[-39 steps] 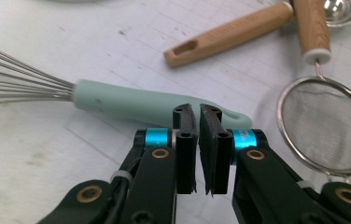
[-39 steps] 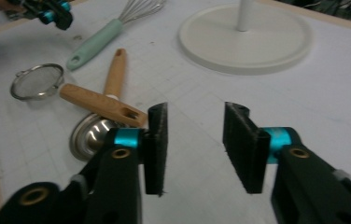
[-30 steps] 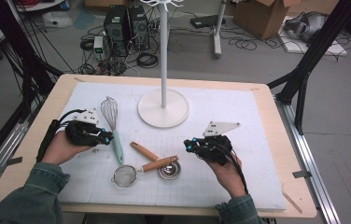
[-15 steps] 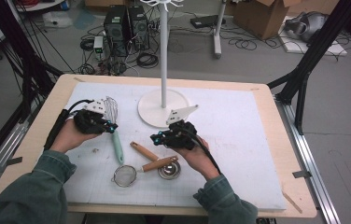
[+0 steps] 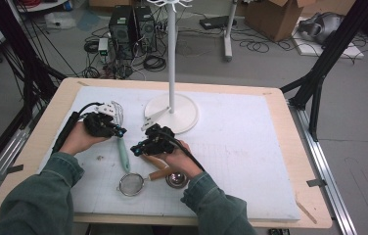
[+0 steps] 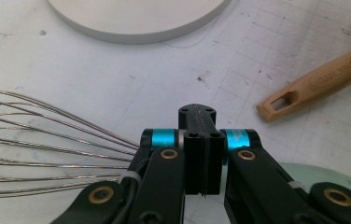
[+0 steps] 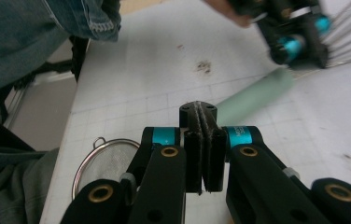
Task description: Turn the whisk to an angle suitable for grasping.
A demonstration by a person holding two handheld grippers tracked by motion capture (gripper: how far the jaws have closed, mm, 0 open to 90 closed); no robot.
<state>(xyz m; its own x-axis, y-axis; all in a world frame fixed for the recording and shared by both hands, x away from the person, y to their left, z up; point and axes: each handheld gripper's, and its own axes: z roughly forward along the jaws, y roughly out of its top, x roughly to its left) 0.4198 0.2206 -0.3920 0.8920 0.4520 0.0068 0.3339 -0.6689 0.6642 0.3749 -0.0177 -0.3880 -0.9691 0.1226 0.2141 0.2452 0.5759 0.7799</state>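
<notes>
Left hand-held gripper over the whisk at the left of the white mat on the table, jaws pressed together with nothing between them, having just finished closing; wire loops beside it at left in the left gripper view, mint handle low at right. Right hand-held gripper just right of that mint handle, jaws likewise pressed together and empty. Below it, a mesh strainer with wooden handle. Behind, the round base of a white stand.
</notes>
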